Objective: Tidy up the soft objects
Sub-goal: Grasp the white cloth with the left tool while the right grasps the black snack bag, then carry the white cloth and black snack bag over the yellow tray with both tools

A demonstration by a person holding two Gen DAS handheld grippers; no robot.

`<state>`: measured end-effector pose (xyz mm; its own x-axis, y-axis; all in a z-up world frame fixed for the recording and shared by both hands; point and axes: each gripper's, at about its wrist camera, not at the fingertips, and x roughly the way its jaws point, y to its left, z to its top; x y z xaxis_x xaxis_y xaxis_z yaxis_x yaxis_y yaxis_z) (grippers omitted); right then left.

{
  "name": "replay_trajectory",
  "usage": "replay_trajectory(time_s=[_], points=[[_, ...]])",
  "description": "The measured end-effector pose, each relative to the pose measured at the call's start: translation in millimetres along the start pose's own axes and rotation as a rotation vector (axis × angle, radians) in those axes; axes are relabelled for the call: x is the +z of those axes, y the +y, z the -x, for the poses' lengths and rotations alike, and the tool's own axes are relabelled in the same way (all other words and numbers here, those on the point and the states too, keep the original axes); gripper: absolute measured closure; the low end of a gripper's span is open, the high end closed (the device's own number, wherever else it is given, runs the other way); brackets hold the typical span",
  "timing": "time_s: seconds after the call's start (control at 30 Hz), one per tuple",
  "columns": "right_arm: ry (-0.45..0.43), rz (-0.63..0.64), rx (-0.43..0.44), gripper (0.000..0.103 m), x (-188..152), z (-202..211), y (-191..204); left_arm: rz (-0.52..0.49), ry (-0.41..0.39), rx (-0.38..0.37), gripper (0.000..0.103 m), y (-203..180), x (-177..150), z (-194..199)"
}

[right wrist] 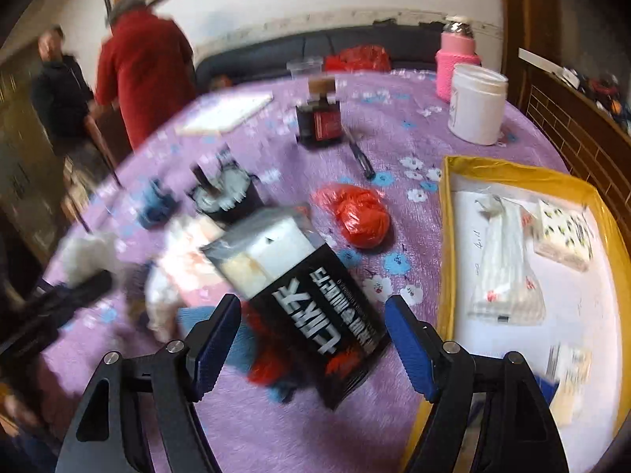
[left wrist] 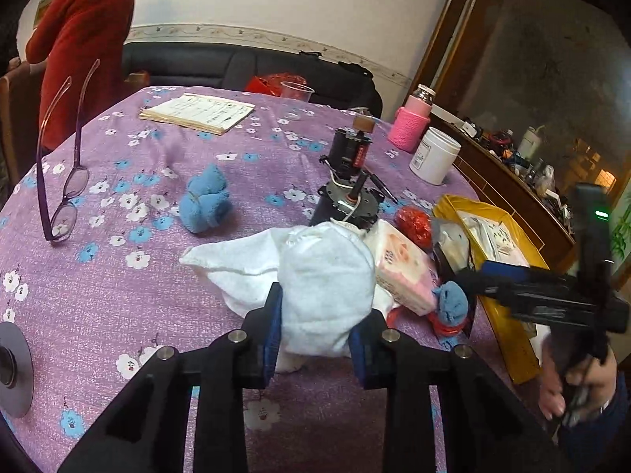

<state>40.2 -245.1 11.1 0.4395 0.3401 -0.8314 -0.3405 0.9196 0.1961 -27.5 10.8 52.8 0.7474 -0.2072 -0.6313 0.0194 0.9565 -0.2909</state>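
Both tongs: left (left wrist: 315, 335) grips white towel (left wrist: 323, 276), right (right wrist: 311, 339) gapes.

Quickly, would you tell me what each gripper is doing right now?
Left gripper: closed on the white towel.
Right gripper: open, straddling the black packet, not gripping it.

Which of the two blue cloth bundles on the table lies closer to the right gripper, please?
The blue bundle beside the tissue pack lies by the right gripper; the other blue bundle sits alone, mid-table.
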Motion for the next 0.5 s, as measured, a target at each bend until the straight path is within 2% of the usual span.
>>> replay_trajectory(time_s=[0.07,0.1,0.13,0.33,0.5], points=[[0.022,0.016,-0.019,0.025,1.7,-12.4,0.7,-0.014,-0.003,0.002,0.075,-3.2,-0.7,0.4],[0.022,0.016,-0.018,0.050,0.5,-15.2,1.0,-0.020,-0.006,0.002,0.075,-3.8,-0.6,0.9],[0.023,0.026,-0.034,0.056,-1.3,-15.8,3.0,-0.025,-0.009,0.001,0.075,-4.6,-1.0,1.6],[-0.117,-0.030,-0.037,0.057,-25.5,27.4,17.0,-0.068,-0.023,-0.018,0.075,-13.2,-3.3,4.6],[-0.169,-0.111,0.032,0.057,-54.1,57.2,22.4,-0.139,-0.030,-0.032,0.075,-27.7,-8.2,6.7]])
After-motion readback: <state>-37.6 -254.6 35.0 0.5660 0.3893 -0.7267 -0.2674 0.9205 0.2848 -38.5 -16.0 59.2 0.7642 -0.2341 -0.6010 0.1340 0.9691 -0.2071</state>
